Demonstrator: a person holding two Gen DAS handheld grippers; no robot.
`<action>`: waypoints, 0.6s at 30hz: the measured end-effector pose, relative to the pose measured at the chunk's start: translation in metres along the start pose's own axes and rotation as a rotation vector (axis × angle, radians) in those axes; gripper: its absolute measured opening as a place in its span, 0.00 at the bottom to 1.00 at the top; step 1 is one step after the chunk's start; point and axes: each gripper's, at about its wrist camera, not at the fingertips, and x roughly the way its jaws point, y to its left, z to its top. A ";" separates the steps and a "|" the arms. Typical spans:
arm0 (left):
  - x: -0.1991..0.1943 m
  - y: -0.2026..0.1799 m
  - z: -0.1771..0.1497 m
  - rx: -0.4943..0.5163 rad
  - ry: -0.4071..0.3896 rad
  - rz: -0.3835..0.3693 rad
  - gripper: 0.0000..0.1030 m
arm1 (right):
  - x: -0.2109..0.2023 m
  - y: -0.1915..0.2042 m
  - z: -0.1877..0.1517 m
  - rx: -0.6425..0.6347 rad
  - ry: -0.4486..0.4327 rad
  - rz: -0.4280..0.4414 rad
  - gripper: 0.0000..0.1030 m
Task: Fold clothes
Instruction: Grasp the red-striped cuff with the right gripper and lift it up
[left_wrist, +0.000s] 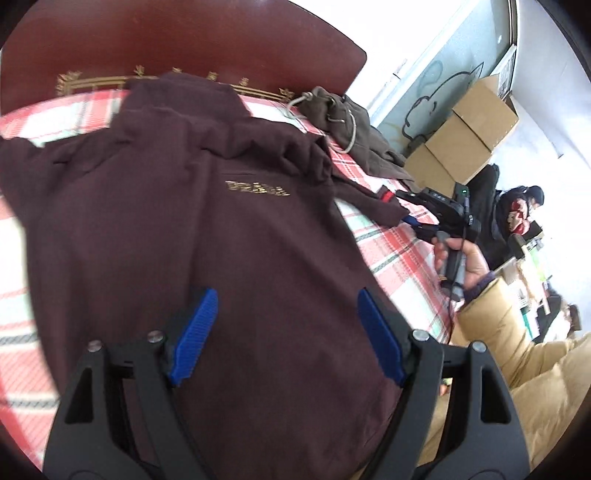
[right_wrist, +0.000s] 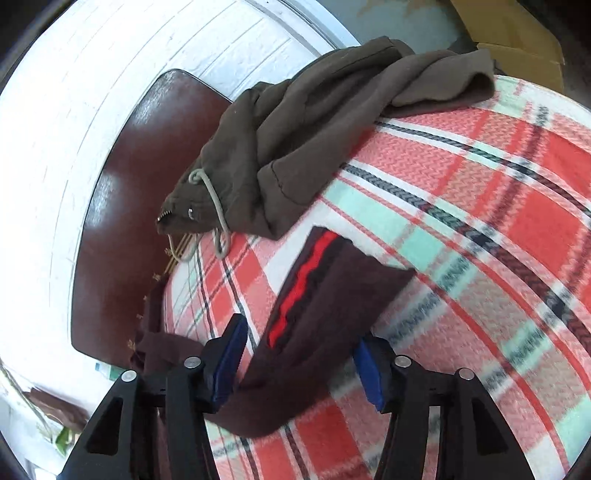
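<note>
One maroon sweatshirt (left_wrist: 207, 236) and one brown hoodie (right_wrist: 295, 147) on plaid bed (right_wrist: 480, 229). Left gripper (left_wrist: 286, 332) jaws wide, empty; right gripper (right_wrist: 299, 362) jaws apart astride sleeve (right_wrist: 325, 295), unclamped.

Bright daylight, blown-out white walls, motion blur, strong fisheye edge distortion

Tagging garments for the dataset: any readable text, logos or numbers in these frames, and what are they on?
Nothing reads clearly.
Gold embroidered text on the maroon garment: too blurred to read.
Gold characters along the dark red headboard: too small and blurred.
Cardboard boxes: no print visible.
</note>
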 end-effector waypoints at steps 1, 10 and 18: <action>0.005 -0.001 0.003 -0.007 0.007 -0.007 0.77 | 0.004 -0.002 0.002 0.013 0.011 0.022 0.16; 0.030 -0.005 0.014 -0.022 0.062 -0.006 0.77 | -0.053 0.002 0.043 -0.085 -0.176 0.103 0.07; 0.050 -0.012 0.030 0.015 0.102 0.004 0.77 | -0.098 -0.051 0.098 -0.005 -0.319 -0.023 0.07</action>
